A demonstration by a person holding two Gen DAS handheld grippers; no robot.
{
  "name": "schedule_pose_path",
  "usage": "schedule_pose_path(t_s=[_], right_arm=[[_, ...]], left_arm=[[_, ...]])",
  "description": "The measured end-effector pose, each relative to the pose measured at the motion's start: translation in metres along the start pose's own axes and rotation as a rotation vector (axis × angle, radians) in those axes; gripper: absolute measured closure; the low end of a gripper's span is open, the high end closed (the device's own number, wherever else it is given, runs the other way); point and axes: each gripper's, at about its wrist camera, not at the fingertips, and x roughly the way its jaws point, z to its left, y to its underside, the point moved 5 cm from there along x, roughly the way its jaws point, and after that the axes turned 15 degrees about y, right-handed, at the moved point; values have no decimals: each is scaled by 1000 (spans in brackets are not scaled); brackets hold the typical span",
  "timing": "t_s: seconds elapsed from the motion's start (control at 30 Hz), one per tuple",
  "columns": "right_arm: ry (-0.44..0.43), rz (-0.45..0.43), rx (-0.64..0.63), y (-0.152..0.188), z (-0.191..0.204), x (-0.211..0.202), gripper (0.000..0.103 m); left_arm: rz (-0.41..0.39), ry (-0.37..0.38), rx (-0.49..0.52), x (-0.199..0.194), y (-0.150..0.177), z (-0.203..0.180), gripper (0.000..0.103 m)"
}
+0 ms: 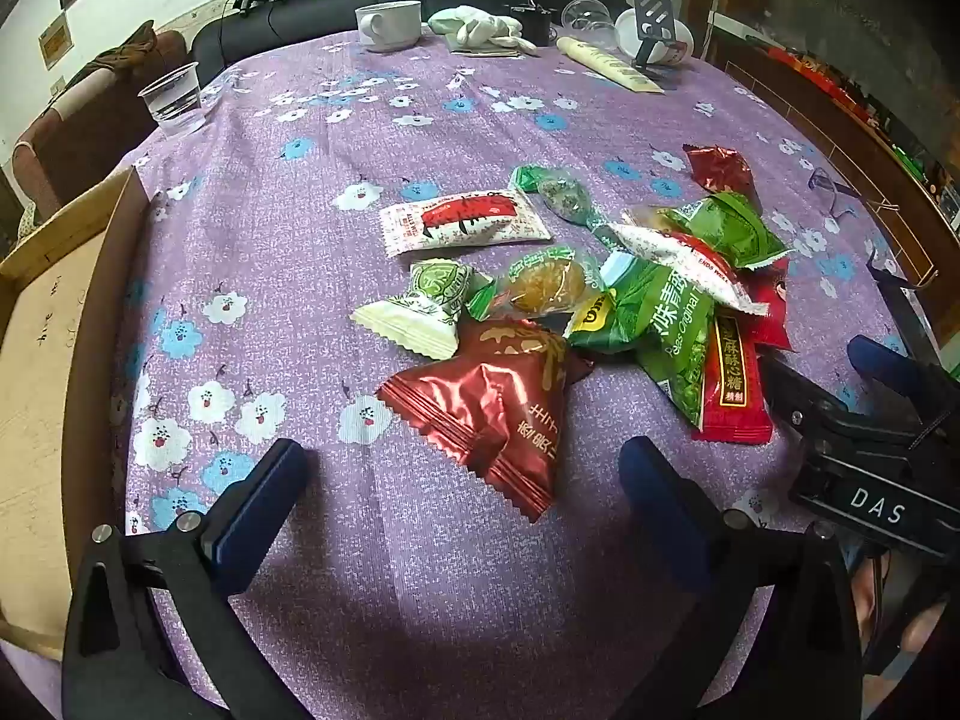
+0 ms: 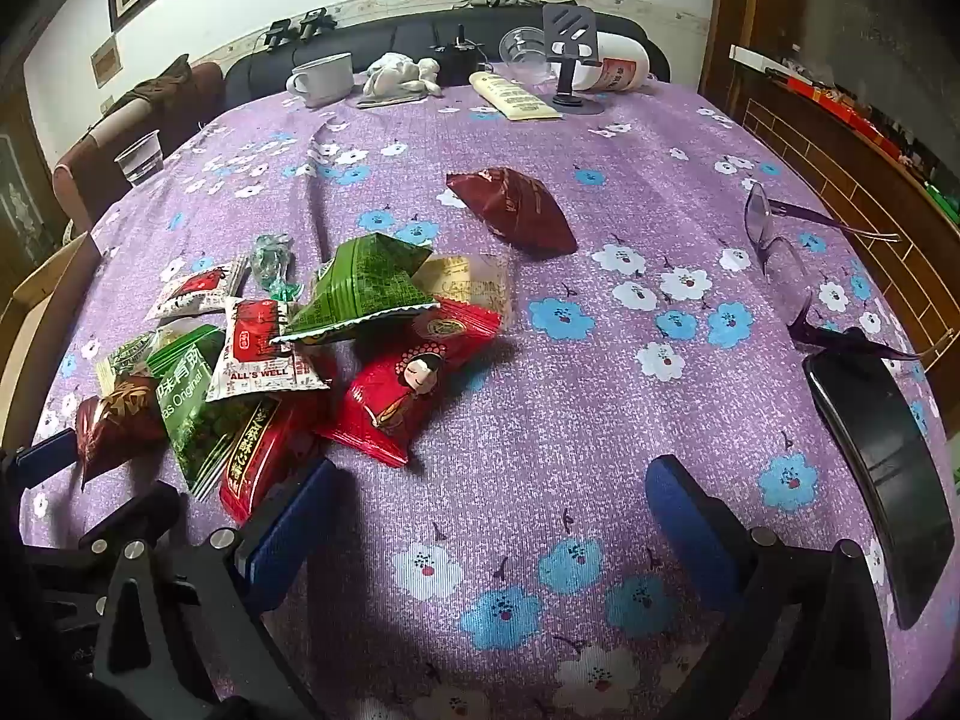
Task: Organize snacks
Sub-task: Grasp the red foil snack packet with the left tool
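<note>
Both grippers point(image 1: 462, 480) point(image 2: 489, 498) gape before snack packets point(image 1: 576, 300).

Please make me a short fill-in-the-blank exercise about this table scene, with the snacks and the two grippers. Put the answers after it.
1. Both grippers, the left gripper and the right gripper, have their jaws ____.
2. The tablecloth is ____ with blue and white flowers.
3. The dark red snack packet lies ____ from the snack pile.
4. At the table's far edge stands a white ____.

Answers: open; purple; apart; mug
</note>
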Motion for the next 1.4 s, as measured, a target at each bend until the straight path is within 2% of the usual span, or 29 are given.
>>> schedule_pose_path(t_s=[0.17,0.23,0.3,0.33,0.4,0.53,0.63,0.7,0.8,0.87,0.97,1.03,1.07,1.1,1.13,1.27,1.3,1.4], right_arm=[[-62,-12,43,0,-4,-6,0],[-87,-18,57,-2,-7,-7,5],[-144,-39,62,-3,-8,-10,21],[-152,-40,56,-4,-4,-11,24],[-193,-52,52,-4,0,-19,38],[-247,-67,61,-2,3,-28,35],[-256,-79,67,-2,3,-33,35],[-264,-76,67,-2,2,-33,35],[-294,-61,73,-2,1,-33,35],[-299,-57,80,-2,0,-32,35],[-324,-37,98,-3,-2,-29,35],[-333,-26,107,-3,-3,-27,35],[-333,-24,111,-3,-3,-27,35],[-334,-24,115,-3,-4,-27,35],[-334,-23,118,-3,-5,-26,35],[-331,-19,131,-3,-5,-24,35],[-335,-17,134,-3,-5,-24,35],[-330,-20,137,-3,-5,-23,35]], left_arm=[[0,-1,0,0,0,0,0],[0,-1,0,0,0,0,0],[1,0,0,0,0,0,0],[2,0,0,0,0,0,0],[2,-3,-1,0,0,0,0],[36,52,43,-7,4,5,0],[4,106,58,-26,6,14,2],[-21,99,85,-38,3,18,13],[-31,113,102,-42,-7,23,20],[-24,133,128,-40,-12,16,20],[-45,110,190,-35,-22,3,20],[-28,99,223,-27,-26,-4,21],[-20,96,238,-23,-26,-7,31],[-3,86,250,-15,-27,-8,47],[3,79,249,-11,-28,-8,53],[16,93,250,4,-29,-9,55],[18,101,253,6,-27,-11,58],[-14,117,270,3,-17,-17,61]])
